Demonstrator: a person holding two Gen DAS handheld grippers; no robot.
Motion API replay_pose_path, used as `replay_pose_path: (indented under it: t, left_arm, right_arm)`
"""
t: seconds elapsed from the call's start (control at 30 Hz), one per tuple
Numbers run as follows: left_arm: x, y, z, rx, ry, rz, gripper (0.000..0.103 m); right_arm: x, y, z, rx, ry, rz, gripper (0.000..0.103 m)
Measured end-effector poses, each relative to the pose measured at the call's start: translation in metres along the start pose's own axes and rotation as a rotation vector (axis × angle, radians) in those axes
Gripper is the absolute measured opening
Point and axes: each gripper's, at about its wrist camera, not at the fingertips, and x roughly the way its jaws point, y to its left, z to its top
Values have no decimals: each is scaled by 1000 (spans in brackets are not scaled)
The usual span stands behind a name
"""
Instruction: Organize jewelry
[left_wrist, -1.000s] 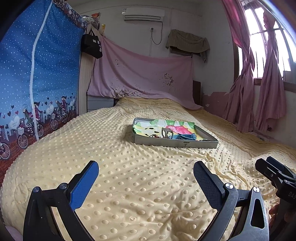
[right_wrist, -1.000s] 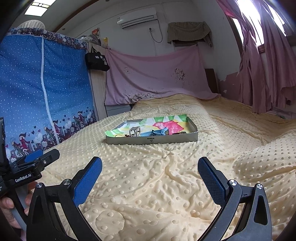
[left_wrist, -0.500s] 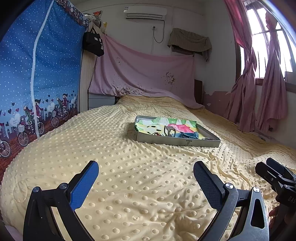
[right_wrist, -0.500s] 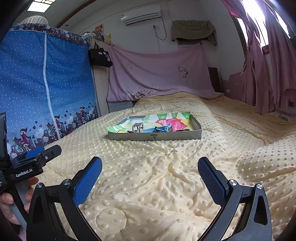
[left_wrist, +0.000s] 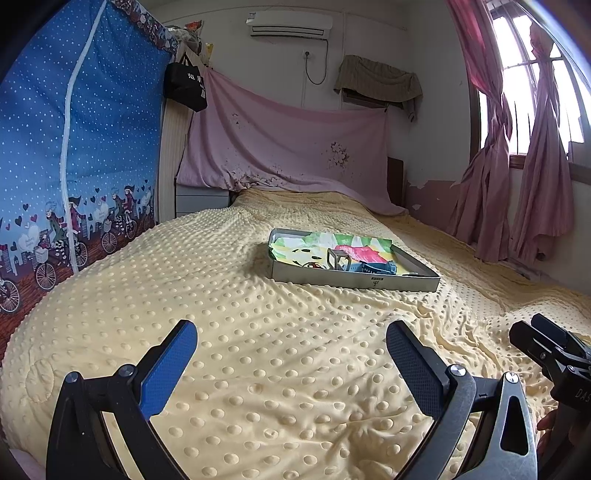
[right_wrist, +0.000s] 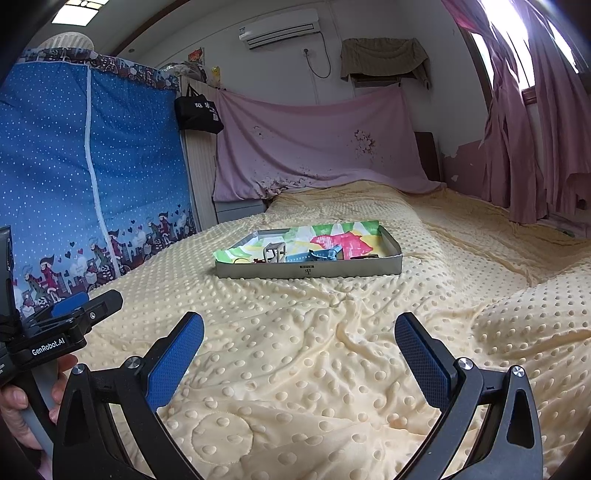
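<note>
Jewelry pieces (right_wrist: 255, 260) lie in a shallow grey metal tray (right_wrist: 308, 271) on the yellow dotted blanket (right_wrist: 332, 332). Left gripper (left_wrist: 291, 354) and right gripper (right_wrist: 299, 347) both hover wide open, empty.

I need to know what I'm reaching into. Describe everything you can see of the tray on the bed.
The tray is a shallow, grey, metal-looking rectangle with low upright walls and a small dark mark on its near wall. It lies flat on the yellow dotted bedspread, lined with colourful paper. Small items sit inside, too small to identify. Both grippers are well short of it.
</note>
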Motion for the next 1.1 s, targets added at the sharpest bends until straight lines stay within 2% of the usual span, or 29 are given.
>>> replay_pose_path:
  t: [1.1]
  left_arm:
    - [1, 1, -1, -1, 1, -3, 103]
  right_arm:
    - [2, -2, -2, 1, 5, -5, 102]
